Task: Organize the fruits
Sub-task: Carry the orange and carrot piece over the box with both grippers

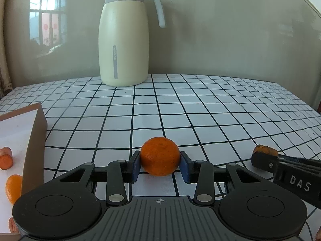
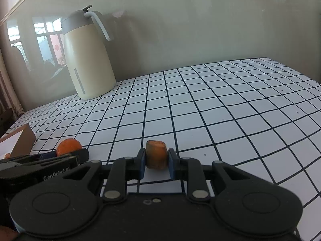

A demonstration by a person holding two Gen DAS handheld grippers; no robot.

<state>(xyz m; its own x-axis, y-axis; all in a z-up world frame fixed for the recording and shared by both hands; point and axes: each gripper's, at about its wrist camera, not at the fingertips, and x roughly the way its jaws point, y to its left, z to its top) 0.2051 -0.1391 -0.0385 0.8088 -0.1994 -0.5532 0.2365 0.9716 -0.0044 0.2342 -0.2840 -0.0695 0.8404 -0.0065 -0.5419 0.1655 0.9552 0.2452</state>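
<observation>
Round orange mandarin with dimpled peel [image 1: 159, 156] pinched in the left gripper [image 1: 159, 165]; stubby orange carrot chunk with a brownish cut top [image 2: 156, 154] clamped in the right gripper [image 2: 155, 165].

Both held low over the white desk with the black grid [image 1: 200, 110], blue pads [image 1: 137, 167] pressing each side, possibly resting on it. Off to the left, a brown-walled cardboard box with a white floor [image 1: 35, 140], holding more carrot pieces and another mandarin. At the back, a cream jug with a grey lid [image 1: 124, 40].
</observation>
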